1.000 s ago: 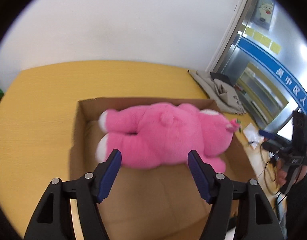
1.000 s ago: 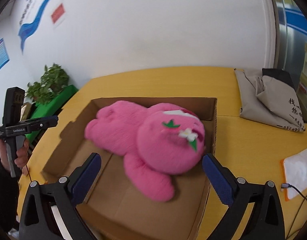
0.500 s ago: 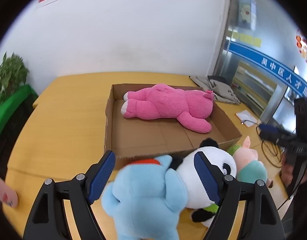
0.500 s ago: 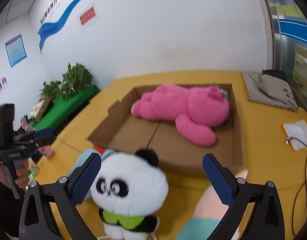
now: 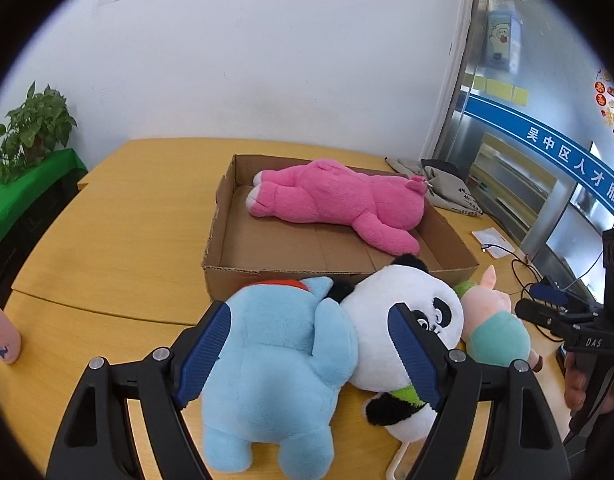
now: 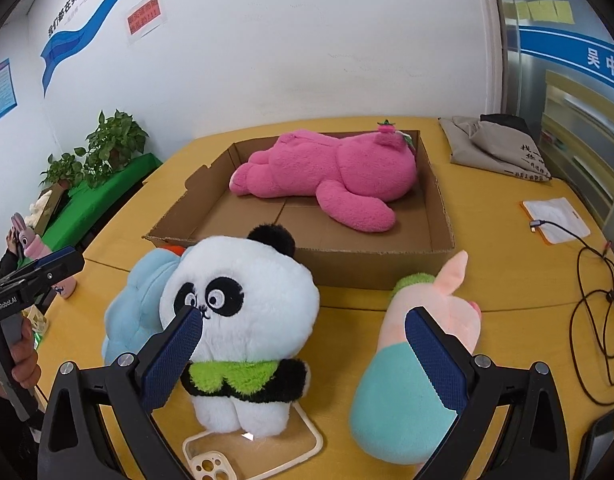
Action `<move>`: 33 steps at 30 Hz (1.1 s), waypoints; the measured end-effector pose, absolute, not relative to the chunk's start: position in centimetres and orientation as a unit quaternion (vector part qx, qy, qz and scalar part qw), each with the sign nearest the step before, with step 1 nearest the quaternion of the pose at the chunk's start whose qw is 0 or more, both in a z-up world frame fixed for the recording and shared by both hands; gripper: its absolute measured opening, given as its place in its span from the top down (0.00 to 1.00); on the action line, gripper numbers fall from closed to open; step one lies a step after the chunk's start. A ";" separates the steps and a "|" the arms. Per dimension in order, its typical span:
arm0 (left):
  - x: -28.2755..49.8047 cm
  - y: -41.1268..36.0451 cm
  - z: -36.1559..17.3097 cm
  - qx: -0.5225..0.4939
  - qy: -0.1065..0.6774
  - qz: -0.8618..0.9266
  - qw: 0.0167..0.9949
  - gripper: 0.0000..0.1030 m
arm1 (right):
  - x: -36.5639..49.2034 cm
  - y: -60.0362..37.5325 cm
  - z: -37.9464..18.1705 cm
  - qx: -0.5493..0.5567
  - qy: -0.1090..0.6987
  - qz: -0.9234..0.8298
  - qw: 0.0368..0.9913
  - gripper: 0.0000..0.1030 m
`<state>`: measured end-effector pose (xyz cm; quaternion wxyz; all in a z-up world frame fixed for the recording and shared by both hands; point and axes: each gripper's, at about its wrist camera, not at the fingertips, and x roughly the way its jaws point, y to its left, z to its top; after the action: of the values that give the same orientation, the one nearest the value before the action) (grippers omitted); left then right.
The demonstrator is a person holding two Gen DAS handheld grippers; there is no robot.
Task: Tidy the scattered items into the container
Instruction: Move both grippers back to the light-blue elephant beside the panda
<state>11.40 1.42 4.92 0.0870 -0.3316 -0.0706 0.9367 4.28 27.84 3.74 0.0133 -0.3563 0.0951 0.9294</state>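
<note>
Cardboard forms the shallow open box [image 5: 223, 240] that sits on the yellow wooden counter [image 5: 119, 240], and a pink plush toy [image 5: 339, 200] lies on its side inside it, along the far wall. In front of the box's near wall, three more soft toys sit on the counter in a tight row: a light blue plush [image 5: 275, 364], a panda plush [image 6: 243, 308] with a green collar pressed against it, and a pink-and-teal plush [image 6: 419, 372] lying just beside the panda. The panda's feet rest on a clear phone case [image 6: 251, 456] lying flat on the counter. The left gripper [image 5: 311, 352] hovers over the blue plush with its fingers wide apart, the blue pads flanking the toy's back without pressing on it. The right gripper [image 6: 303, 356] also has its fingers spread wide, one pad in front of the panda's face and the other in front of the pink-and-teal plush, gripping neither. Each wrist view shows the other gripper at its edge, held in a hand [image 6: 25, 364]. Farther off on the counter lie a grey cloth bag [image 6: 495, 148], a white pouch [image 6: 555, 220] and a black cable [image 6: 595, 280]. Potted plants [image 6: 107, 148] stand on a green surface by the white wall.
</note>
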 end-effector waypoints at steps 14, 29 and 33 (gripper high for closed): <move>11.0 2.2 3.3 -0.350 -0.060 0.931 0.084 0.21 | 4.3 28.9 1.0 -0.382 0.119 0.916 0.020 0.00; 11.0 1.8 1.9 -0.373 -0.073 0.920 0.094 0.21 | 4.8 27.3 0.1 -0.391 0.108 0.914 0.008 0.00; 10.7 0.6 0.9 -0.401 -0.106 0.902 0.116 0.21 | 4.5 26.5 -0.6 -0.402 0.105 0.910 -0.007 0.00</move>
<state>10.67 0.63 0.92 0.1164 -0.4009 -0.1061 0.9025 4.50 26.53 -0.60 -0.0073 -0.4018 0.1048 0.9097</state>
